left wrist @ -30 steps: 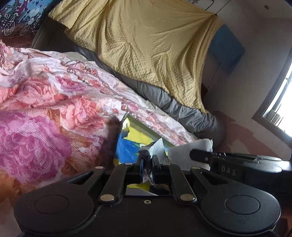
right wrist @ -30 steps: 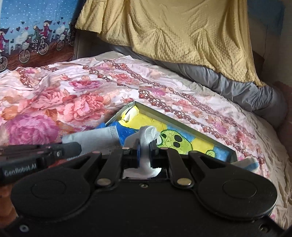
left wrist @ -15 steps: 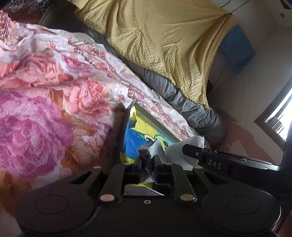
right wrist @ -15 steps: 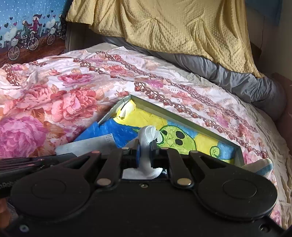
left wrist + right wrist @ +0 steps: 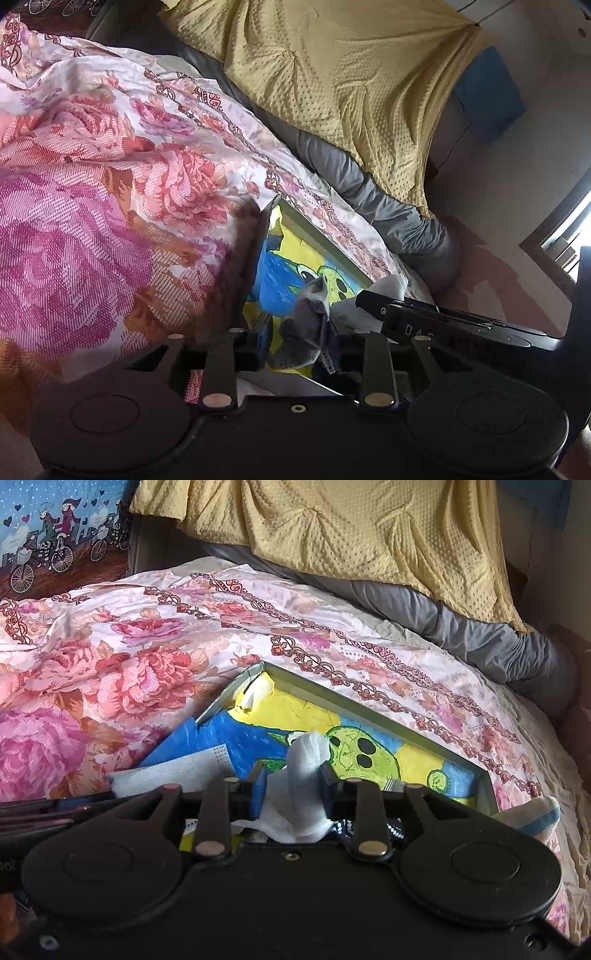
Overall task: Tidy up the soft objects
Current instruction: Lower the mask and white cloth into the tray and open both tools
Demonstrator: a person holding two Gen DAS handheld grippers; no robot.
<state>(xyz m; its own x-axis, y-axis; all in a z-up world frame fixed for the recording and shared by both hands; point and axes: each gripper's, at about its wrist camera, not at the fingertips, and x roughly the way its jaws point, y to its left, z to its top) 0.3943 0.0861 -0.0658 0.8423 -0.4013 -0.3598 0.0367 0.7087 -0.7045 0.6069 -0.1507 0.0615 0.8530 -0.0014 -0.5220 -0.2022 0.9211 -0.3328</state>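
Observation:
A shallow box [image 5: 373, 705], painted blue, yellow and green inside, lies on the floral bedspread [image 5: 129, 672]. My right gripper [image 5: 293, 790] hovers over the box's near edge. Its jaws are opening, and a white sock [image 5: 306, 753] stands loosely between them. My left gripper [image 5: 303, 345] is at the box [image 5: 317, 240] too, jaws also opening, with a crumpled grey sock [image 5: 308, 325] slack in the gap and leaning on the right finger. The right gripper's body [image 5: 424, 325] and its white sock [image 5: 388, 291] show beside it.
A white sock with a blue stripe [image 5: 535, 812] lies by the box's right corner. A pale grey cloth [image 5: 173, 775] rests at the box's left end. A yellow blanket [image 5: 369, 524] drapes over grey bedding [image 5: 461, 620] at the back. A window [image 5: 569, 236] is at the right.
Both grippers have sunk closer to the box. Their jaws, earlier pinched tight on the socks, now stand apart and the socks sit loose between them.

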